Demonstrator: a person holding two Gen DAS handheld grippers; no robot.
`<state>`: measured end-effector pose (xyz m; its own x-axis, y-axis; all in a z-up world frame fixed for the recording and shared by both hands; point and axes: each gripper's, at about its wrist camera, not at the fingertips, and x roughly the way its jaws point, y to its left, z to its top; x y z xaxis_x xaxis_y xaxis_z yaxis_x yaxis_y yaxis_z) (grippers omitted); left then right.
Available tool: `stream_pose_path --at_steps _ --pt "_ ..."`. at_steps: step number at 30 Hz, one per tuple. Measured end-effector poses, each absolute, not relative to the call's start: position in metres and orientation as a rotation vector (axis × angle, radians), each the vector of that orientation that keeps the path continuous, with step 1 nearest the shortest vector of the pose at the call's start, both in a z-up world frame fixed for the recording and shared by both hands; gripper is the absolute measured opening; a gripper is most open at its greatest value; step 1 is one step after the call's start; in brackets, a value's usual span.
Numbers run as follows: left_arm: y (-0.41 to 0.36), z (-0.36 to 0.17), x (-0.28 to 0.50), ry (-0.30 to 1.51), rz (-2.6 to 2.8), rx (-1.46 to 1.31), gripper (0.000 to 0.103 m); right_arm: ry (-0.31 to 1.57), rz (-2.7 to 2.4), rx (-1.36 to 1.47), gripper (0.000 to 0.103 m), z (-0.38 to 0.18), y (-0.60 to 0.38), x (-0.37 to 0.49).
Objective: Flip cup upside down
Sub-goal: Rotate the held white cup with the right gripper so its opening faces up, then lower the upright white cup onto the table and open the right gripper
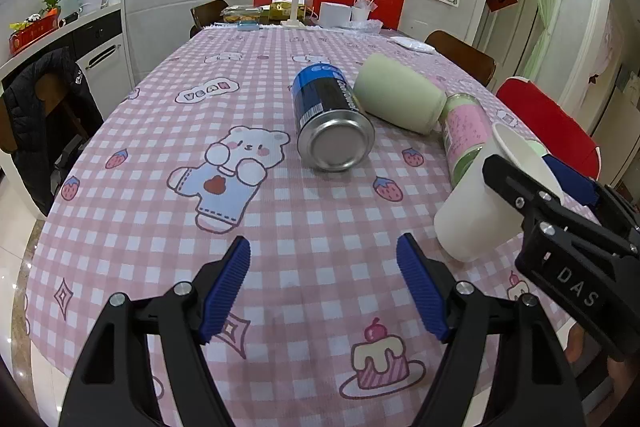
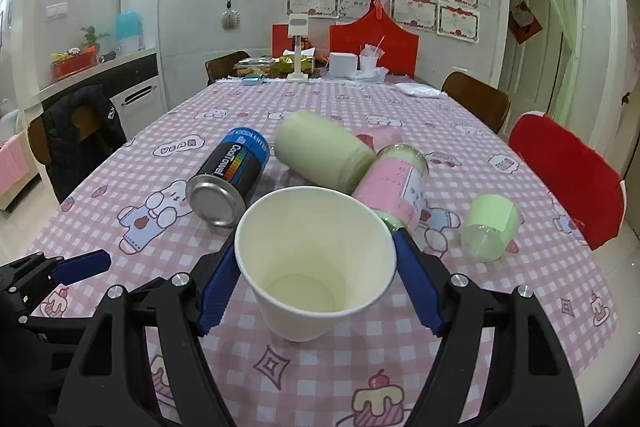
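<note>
A white paper cup (image 2: pixel 316 263) stands mouth-up, slightly tilted, between the blue pads of my right gripper (image 2: pixel 316 279). The pads press its sides, so the gripper is shut on the cup. In the left wrist view the same cup (image 1: pixel 476 211) sits at the right with the right gripper's black finger (image 1: pixel 520 187) across it. My left gripper (image 1: pixel 324 287) is open and empty over the pink checked tablecloth (image 1: pixel 280 227), left of the cup.
A blue and black can (image 2: pixel 230 179) lies on its side behind the cup. A pale green jar (image 2: pixel 324 155), a pink-labelled jar (image 2: pixel 394 187) and a small green cup (image 2: pixel 490 227) also lie there. Chairs stand around the table; boxes clutter the far end.
</note>
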<state>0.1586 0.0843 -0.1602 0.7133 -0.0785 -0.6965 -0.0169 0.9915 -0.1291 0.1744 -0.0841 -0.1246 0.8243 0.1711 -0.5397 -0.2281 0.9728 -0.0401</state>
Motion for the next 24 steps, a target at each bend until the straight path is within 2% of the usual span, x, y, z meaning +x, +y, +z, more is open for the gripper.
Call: stream_pose_path --at_steps 18,24 --pt "0.081 -0.162 0.153 0.782 -0.029 -0.112 0.075 0.599 0.263 -0.078 0.072 -0.13 -0.081 0.172" --pt "0.076 -0.156 0.147 0.772 -0.033 -0.096 0.075 0.591 0.275 -0.064 0.079 -0.125 -0.082 0.165"
